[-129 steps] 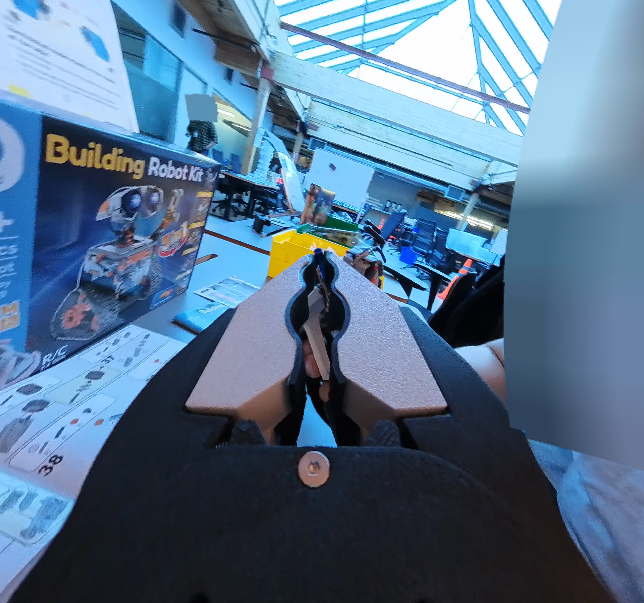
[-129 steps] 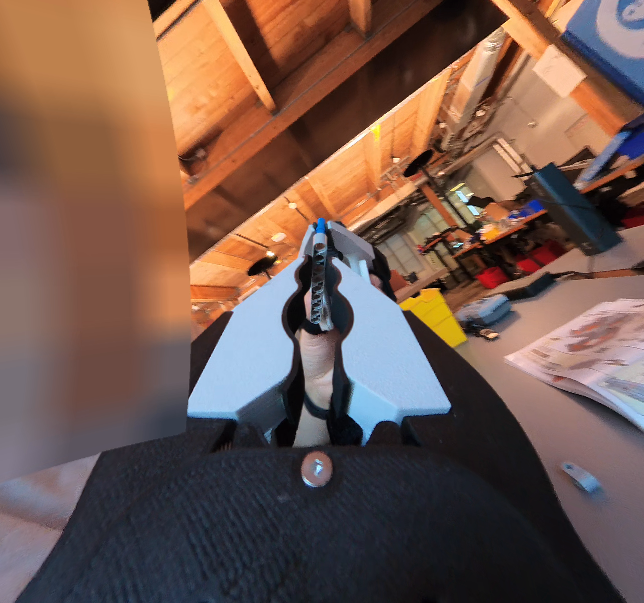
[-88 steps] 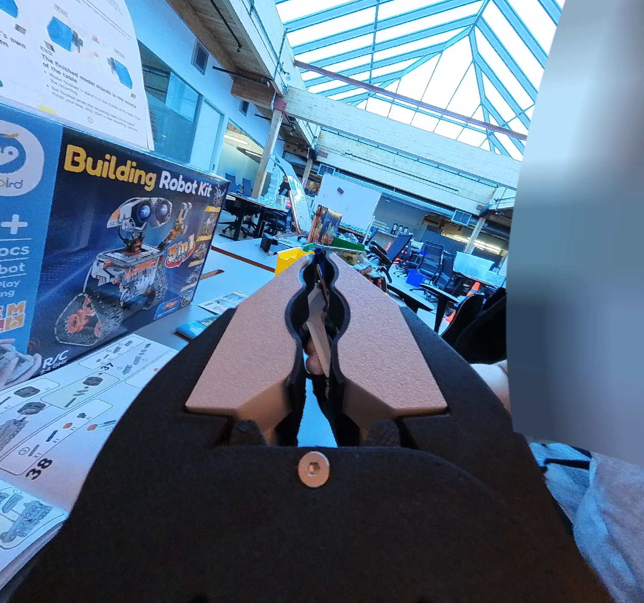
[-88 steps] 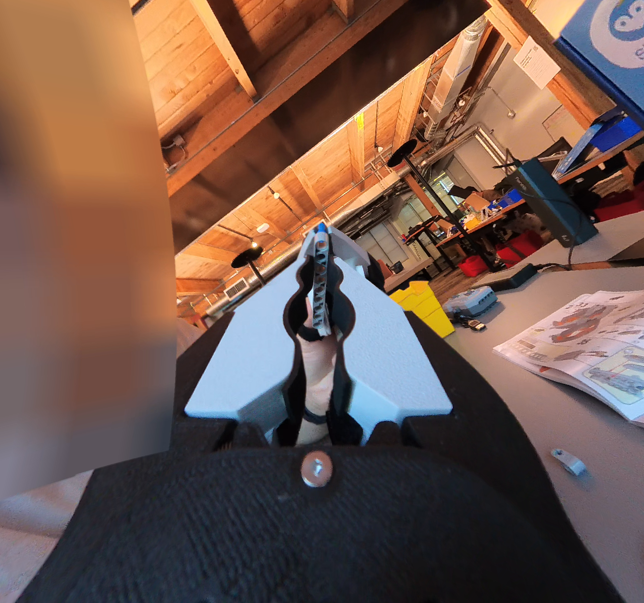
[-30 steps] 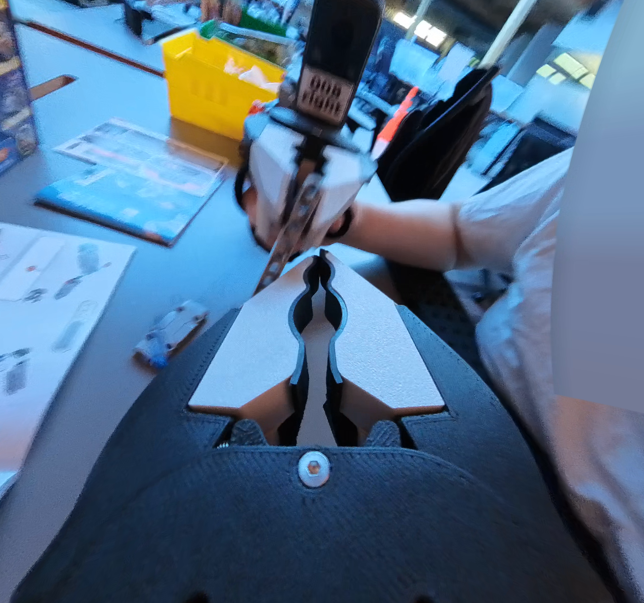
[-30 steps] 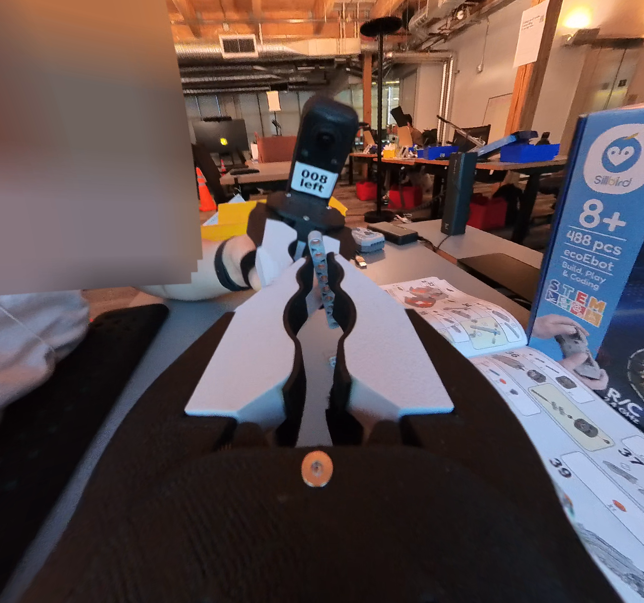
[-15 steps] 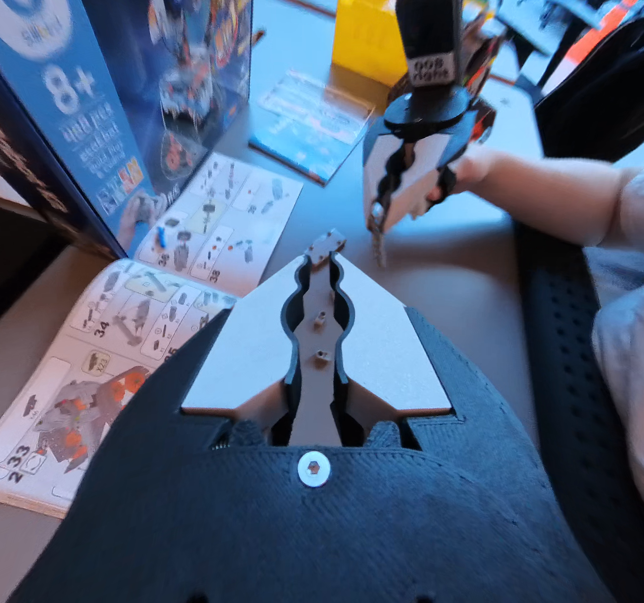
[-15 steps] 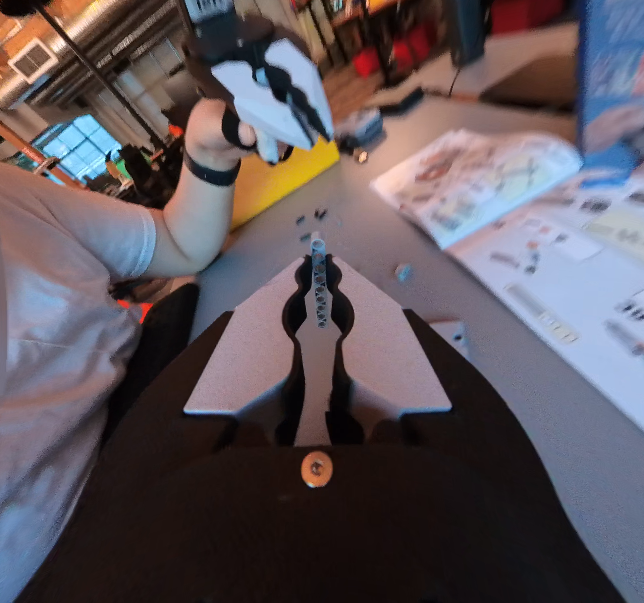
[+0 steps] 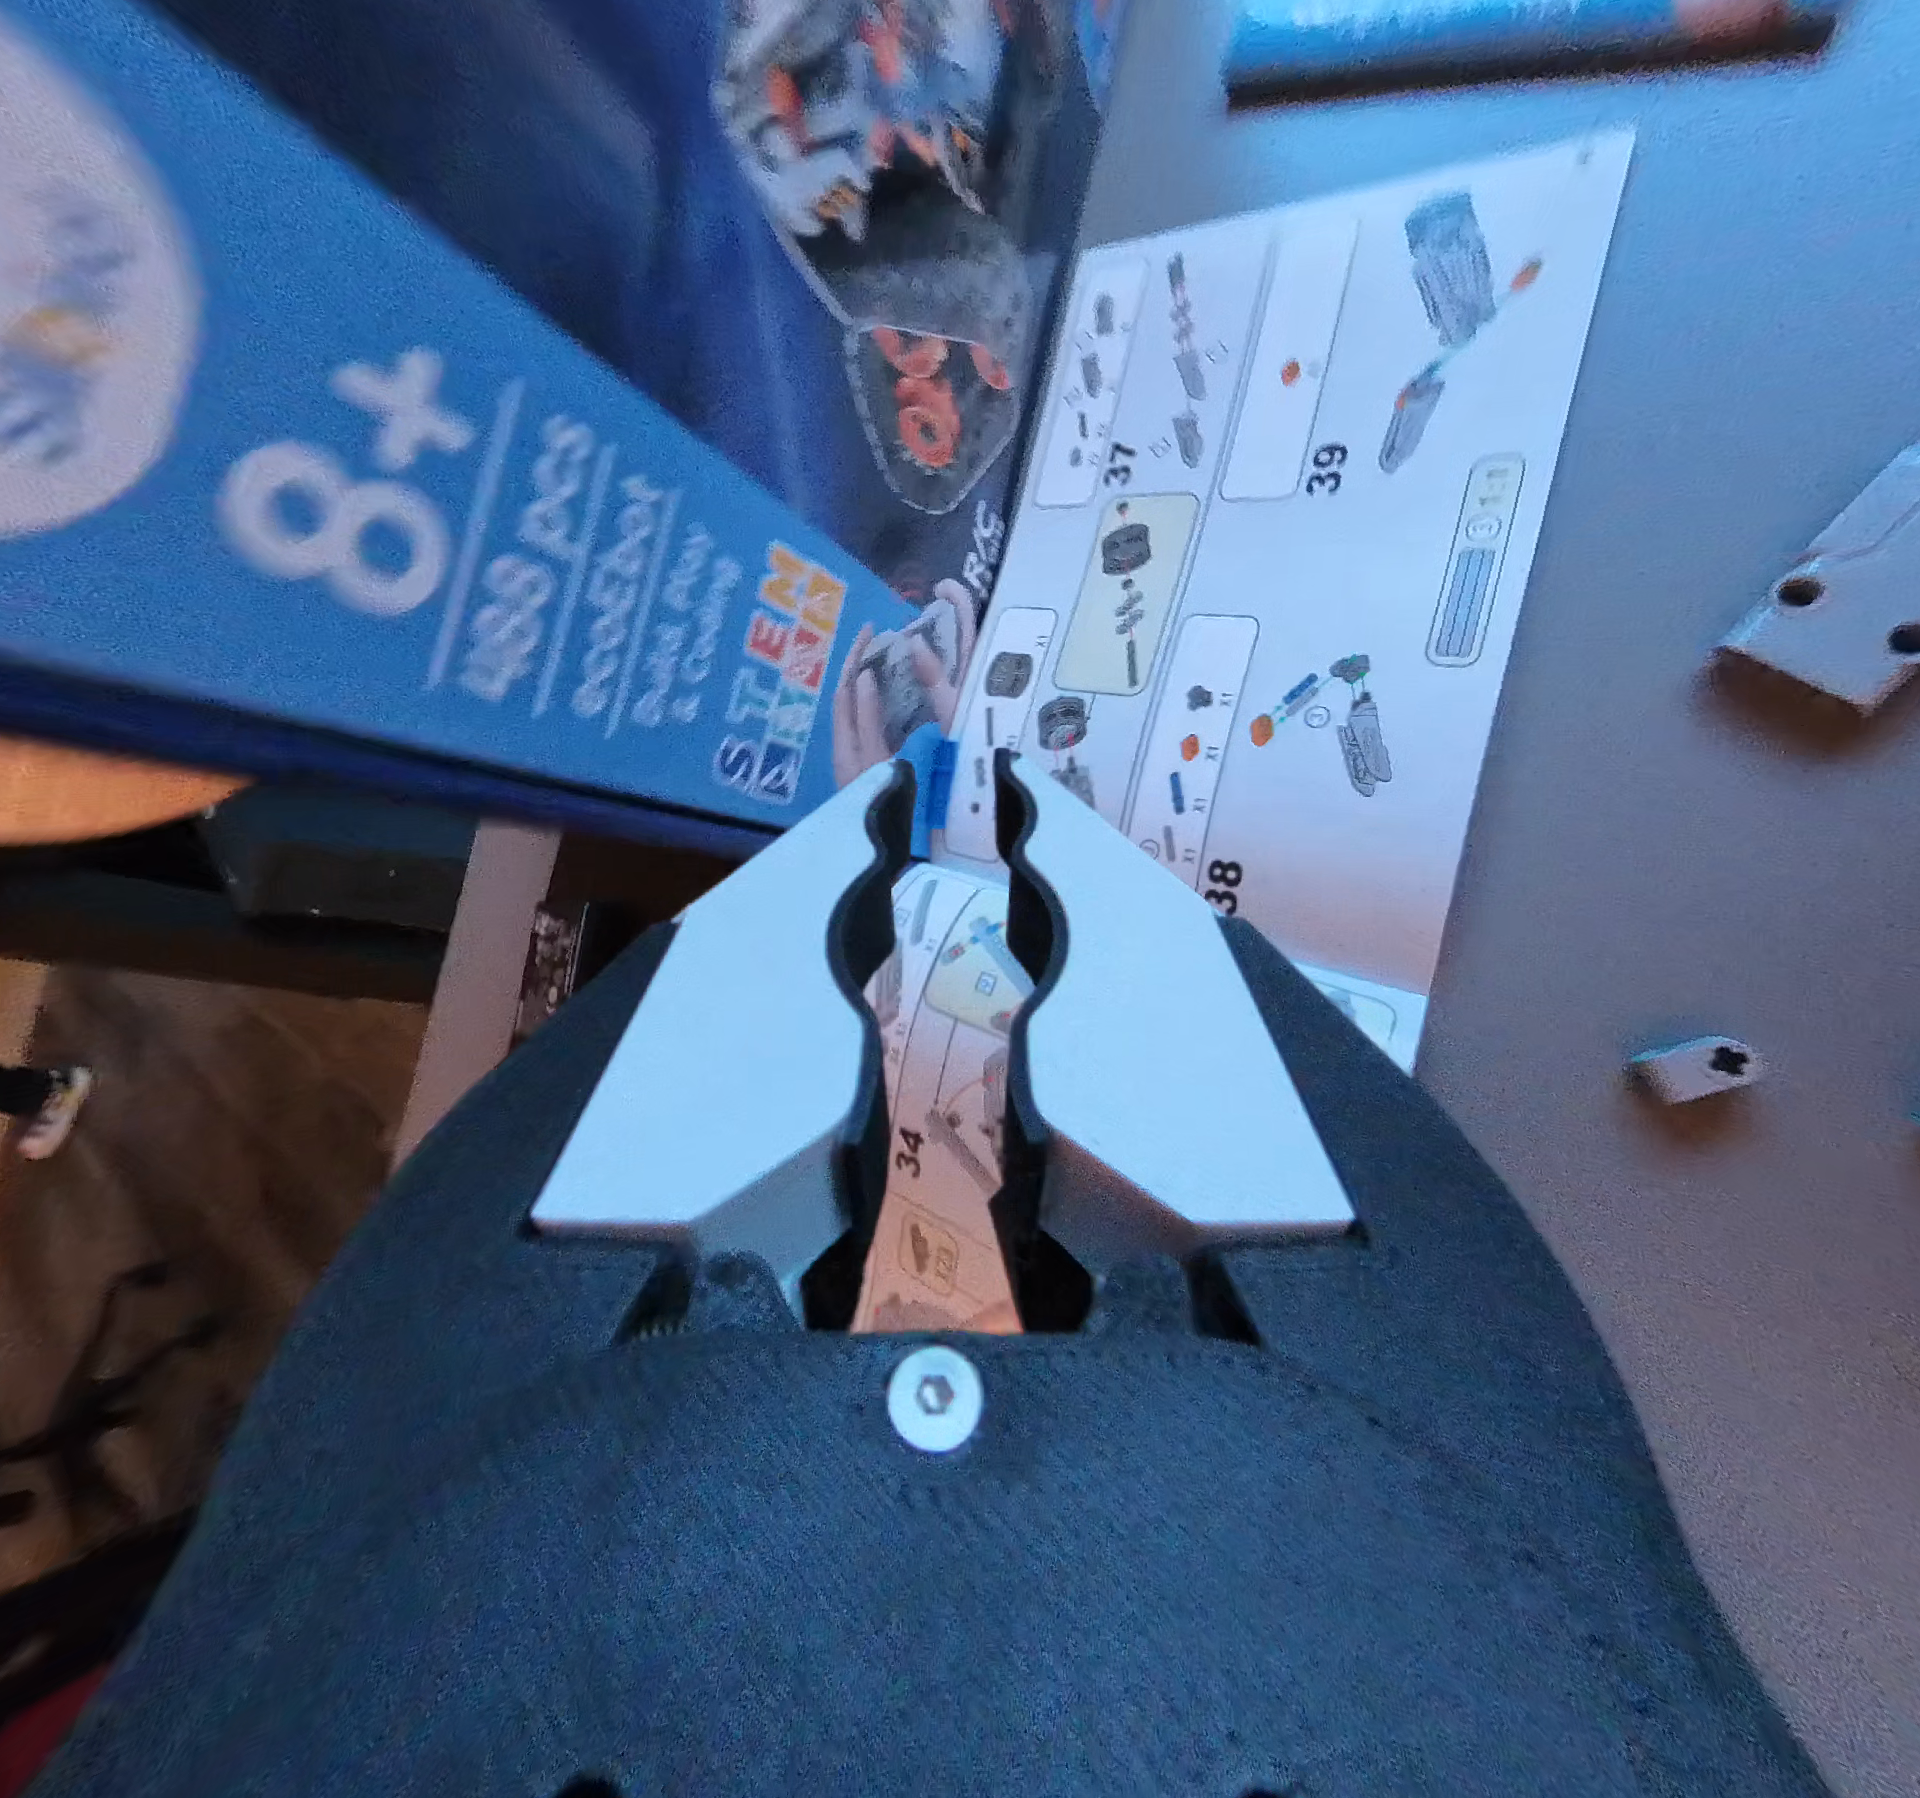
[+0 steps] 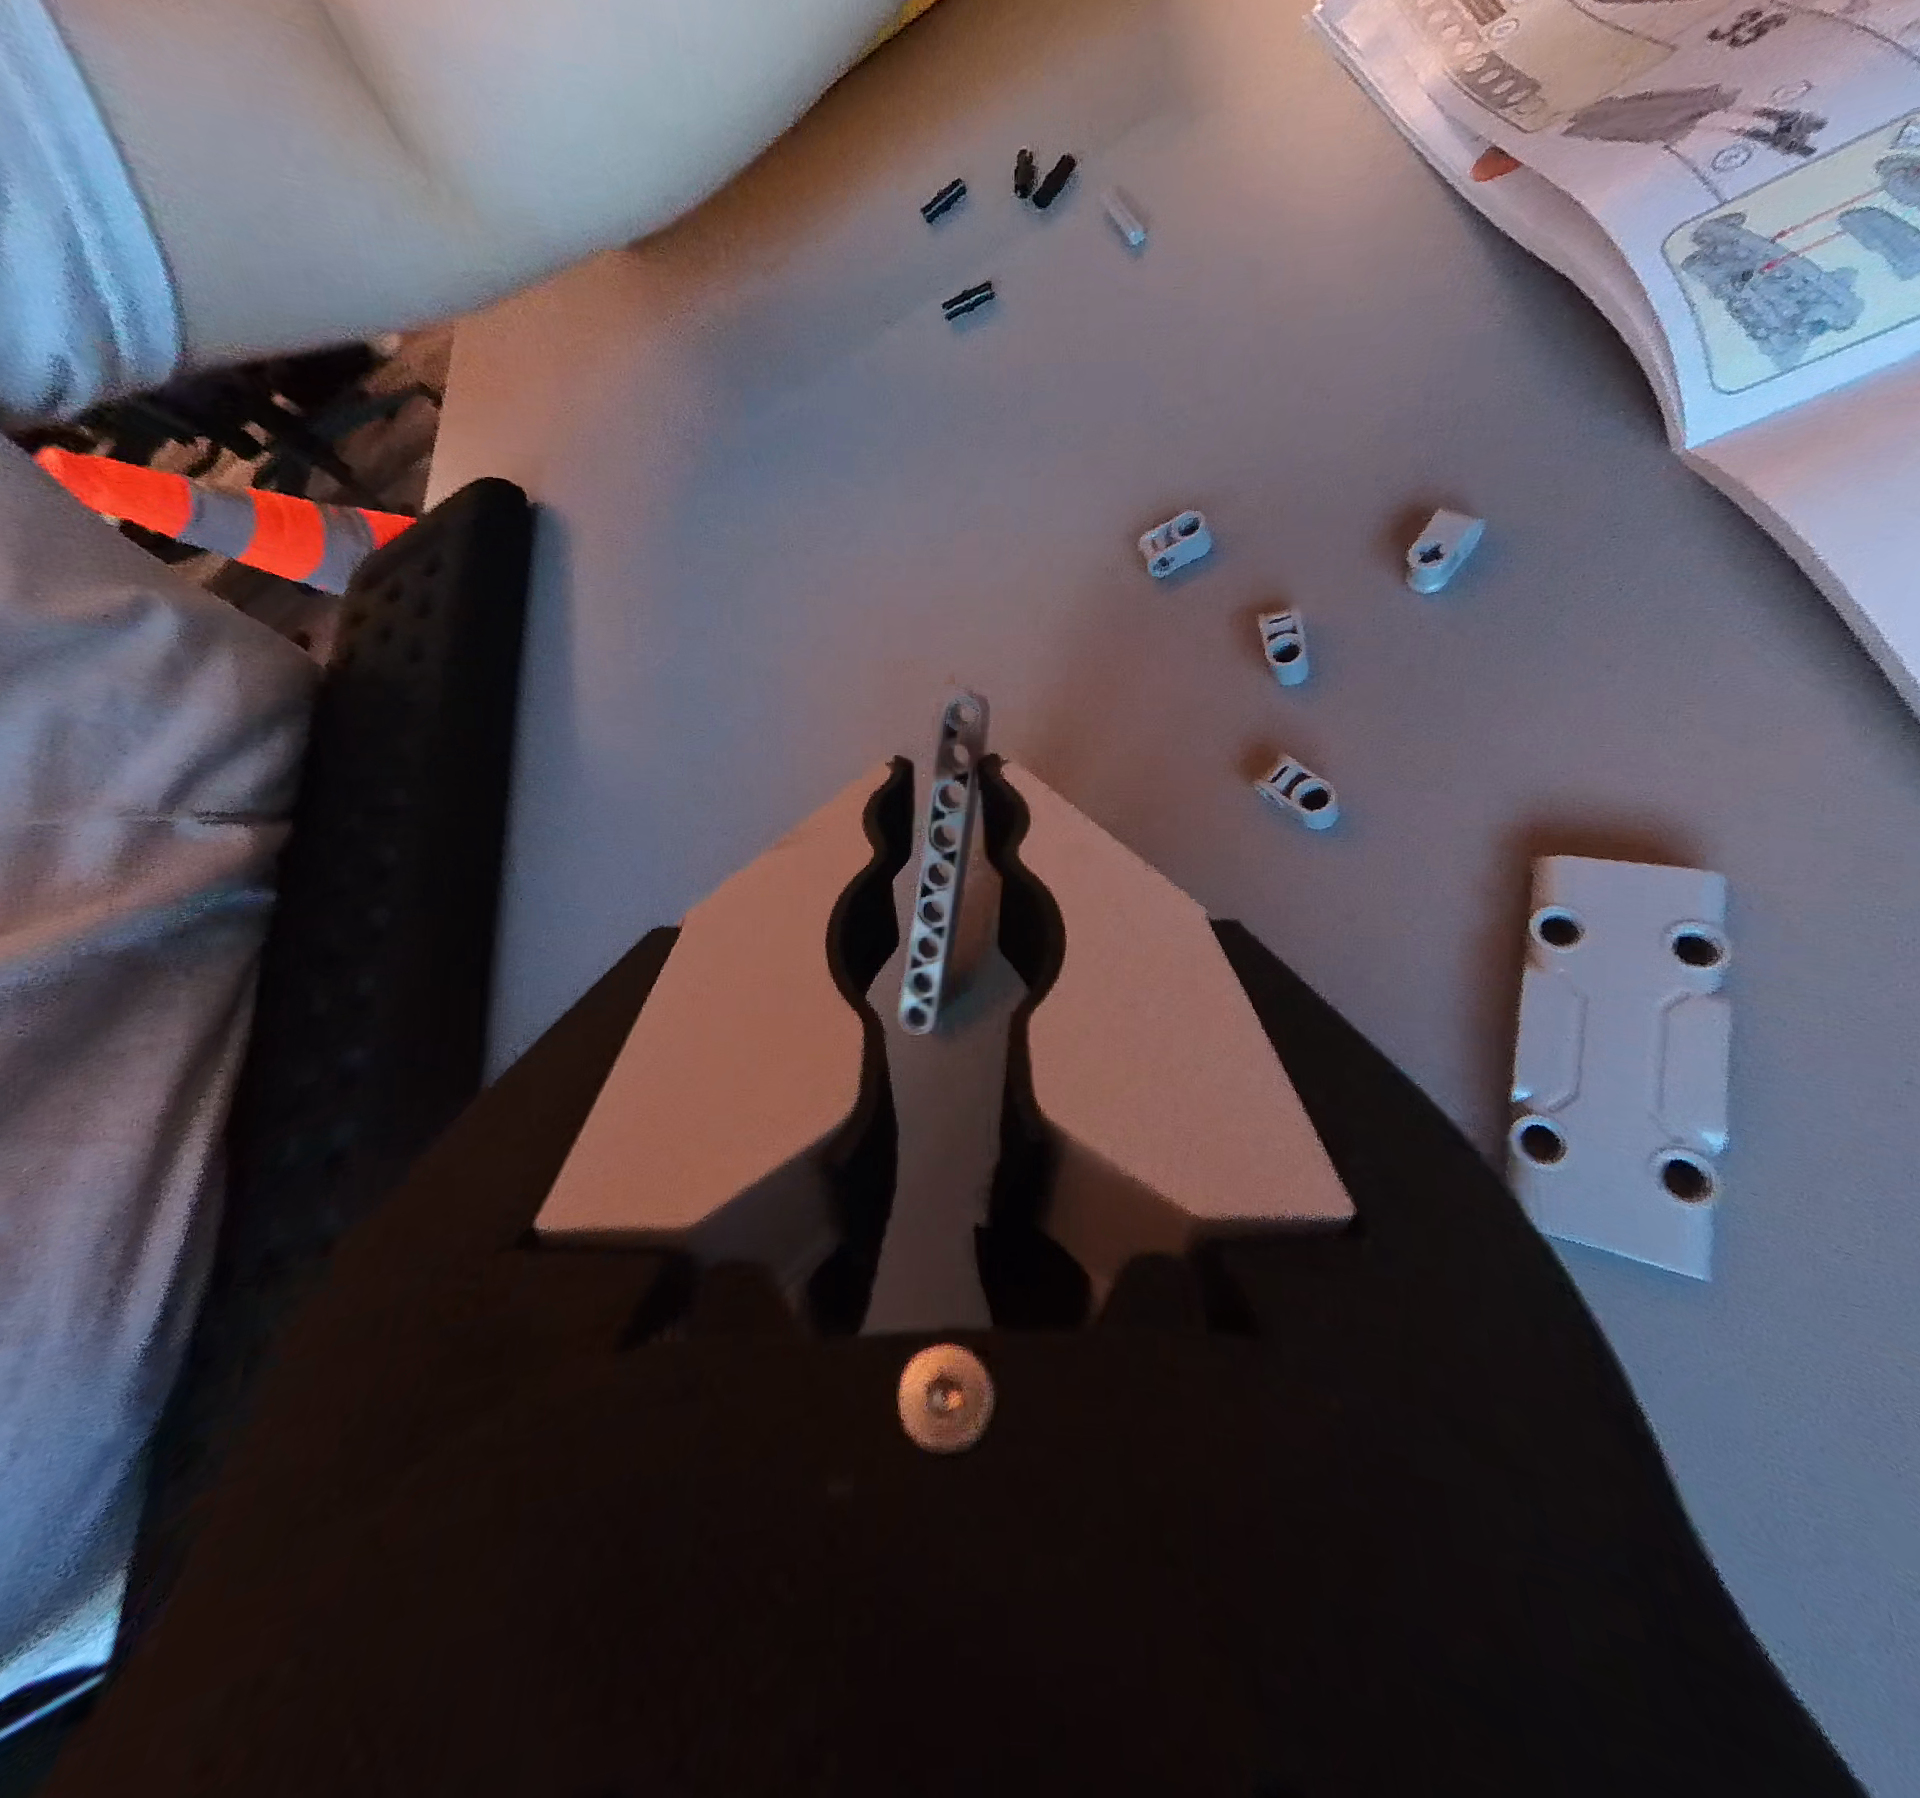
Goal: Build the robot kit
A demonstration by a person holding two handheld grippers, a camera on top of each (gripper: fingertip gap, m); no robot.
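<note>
My right gripper is shut on a thin grey beam with a row of holes. The beam stands tilted between the fingers, low over the grey table. Its tip pokes out past the fingertips. My left gripper points down at an open instruction sheet beside a blue kit box. Its jaws stand a little apart. A small blue piece shows against the inner side of the left finger; I cannot tell if it is gripped.
Several small grey connectors and a grey four-hole panel lie right of the right gripper. Black pins lie farther off. A person's arm, a black chair back and a booklet are around. A grey panel and connector show in the left wrist view. The gap from one gripper's tips to the other's is roughly 20 cm.
Both grippers tipped down from the ceiling to the table and moved apart. The grey beam stayed in the right gripper. The left gripper swung left over the instruction sheet, its jaws slightly wider.
</note>
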